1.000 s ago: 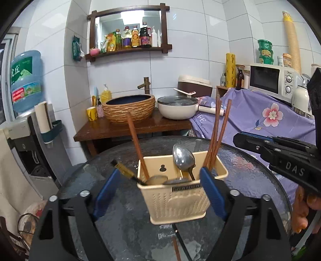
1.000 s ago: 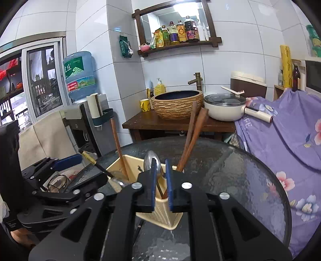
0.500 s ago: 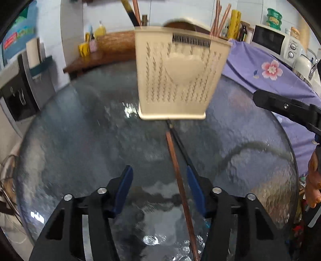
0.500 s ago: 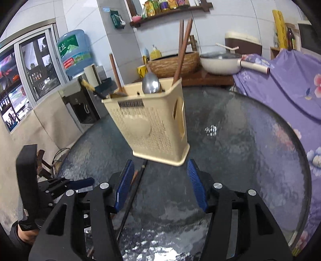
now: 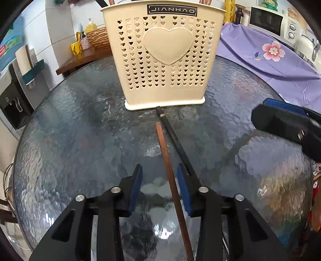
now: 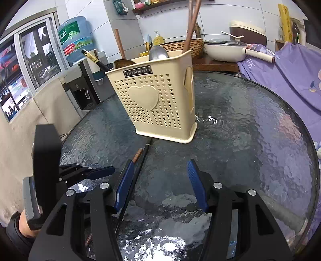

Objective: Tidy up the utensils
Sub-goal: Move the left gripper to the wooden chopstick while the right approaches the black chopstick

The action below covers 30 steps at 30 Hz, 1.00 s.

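A cream utensil holder (image 5: 163,56) (image 6: 160,104) stands upright on the round glass table (image 5: 80,140). It holds spoons (image 6: 158,53) and several chopsticks (image 6: 191,24). A brown chopstick (image 5: 169,172) (image 6: 138,155) and a black chopstick (image 5: 174,140) (image 6: 143,155) lie flat on the glass in front of it. My left gripper (image 5: 159,188) is open low over the table, its jaws either side of the brown chopstick. My right gripper (image 6: 160,184) is open and empty, just right of both chopsticks.
A purple flowered cloth (image 5: 270,52) covers furniture at the right, with a microwave (image 5: 268,19) behind. A wooden side table (image 6: 212,64) with a woven basin and a white pan (image 6: 226,49) stands beyond the glass table. A water dispenser (image 6: 80,66) stands at the left.
Both grippers came down from the holder's top to the table in front of it. The right gripper opened. The left jaws narrowed around the brown chopstick.
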### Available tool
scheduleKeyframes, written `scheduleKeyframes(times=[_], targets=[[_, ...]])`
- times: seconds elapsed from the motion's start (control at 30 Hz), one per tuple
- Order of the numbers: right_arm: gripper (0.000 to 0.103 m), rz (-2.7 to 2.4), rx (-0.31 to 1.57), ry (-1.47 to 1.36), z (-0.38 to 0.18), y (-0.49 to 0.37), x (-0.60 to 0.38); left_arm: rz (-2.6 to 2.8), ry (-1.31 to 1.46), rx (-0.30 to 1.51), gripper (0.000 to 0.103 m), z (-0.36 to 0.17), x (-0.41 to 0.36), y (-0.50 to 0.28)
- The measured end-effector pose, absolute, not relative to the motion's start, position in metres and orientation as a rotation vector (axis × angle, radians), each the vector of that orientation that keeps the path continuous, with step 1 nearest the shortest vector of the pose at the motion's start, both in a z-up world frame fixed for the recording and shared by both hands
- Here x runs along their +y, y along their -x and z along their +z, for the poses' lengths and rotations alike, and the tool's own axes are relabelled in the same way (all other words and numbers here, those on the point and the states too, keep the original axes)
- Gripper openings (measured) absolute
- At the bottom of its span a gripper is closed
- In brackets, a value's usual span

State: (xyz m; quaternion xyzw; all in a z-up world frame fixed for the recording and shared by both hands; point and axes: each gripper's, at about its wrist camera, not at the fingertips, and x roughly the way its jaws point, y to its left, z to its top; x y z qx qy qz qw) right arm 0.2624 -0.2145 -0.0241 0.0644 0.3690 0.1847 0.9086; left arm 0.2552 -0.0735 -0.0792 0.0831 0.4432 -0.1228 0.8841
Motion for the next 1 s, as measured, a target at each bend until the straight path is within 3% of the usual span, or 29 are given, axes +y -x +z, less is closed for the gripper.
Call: scheduleKeyframes(times=[0.3, 1.0], targets=[[0.056, 0.372, 0.816, -0.076, -0.03, -0.275, -0.195, -0.224, -0.136, 0.933, 0.011, -0.077, -0.058, -0.277], [0.022, 0.338, 0.966, 0.106, -0.071, -0.339, -0.114, -0.21, -0.046, 0.946, 0.01, -0.075, -0.013, -0.271]])
